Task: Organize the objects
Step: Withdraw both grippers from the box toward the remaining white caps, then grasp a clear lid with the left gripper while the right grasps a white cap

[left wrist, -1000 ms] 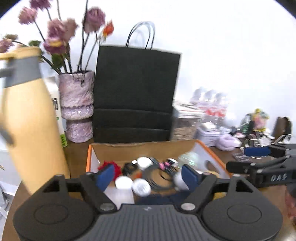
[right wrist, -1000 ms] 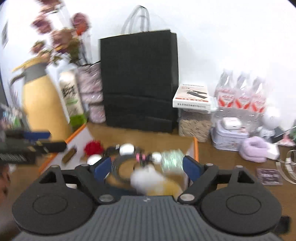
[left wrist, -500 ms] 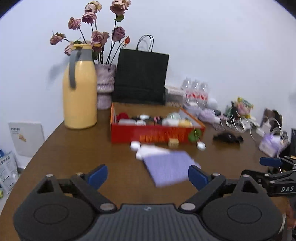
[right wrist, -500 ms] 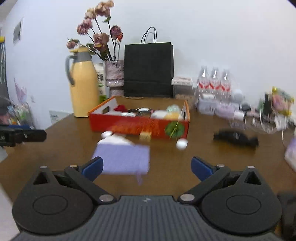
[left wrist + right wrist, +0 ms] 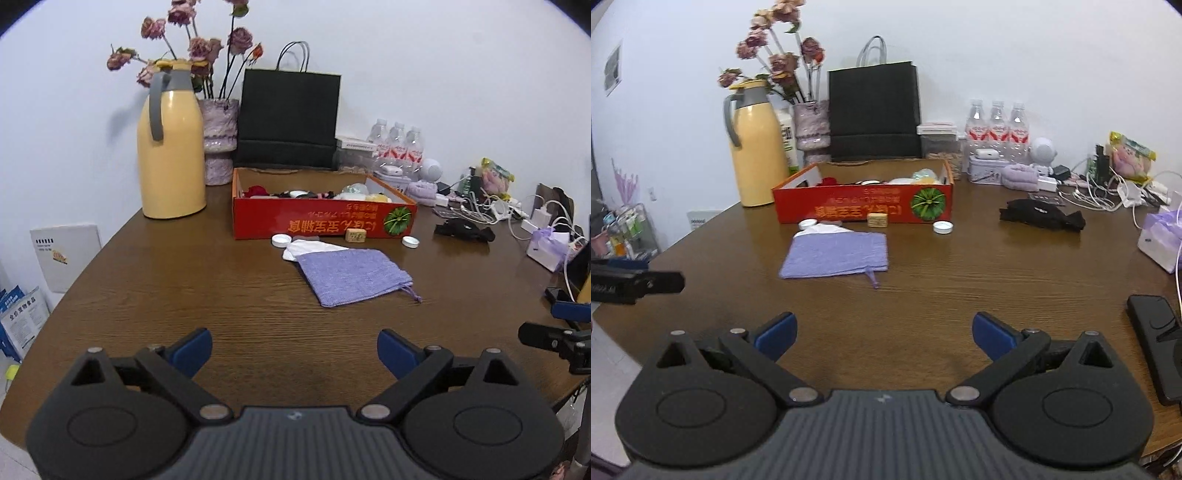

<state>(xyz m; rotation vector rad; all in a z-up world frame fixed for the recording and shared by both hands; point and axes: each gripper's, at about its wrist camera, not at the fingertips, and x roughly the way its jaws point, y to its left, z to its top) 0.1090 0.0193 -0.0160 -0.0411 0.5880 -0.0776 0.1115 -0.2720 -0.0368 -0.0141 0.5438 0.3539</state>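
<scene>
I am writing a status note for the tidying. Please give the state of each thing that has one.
Red box: open on top, small items inside.
Purple pouch: flat on table, outside box.
Two white caps: loose before the box.
Yellow jug: upright, lid on.
Left gripper: open, empty.
Right gripper: open, empty.

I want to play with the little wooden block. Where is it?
The little wooden block sits on the table against the front of the red box, between two white caps, just behind the purple pouch.
</scene>
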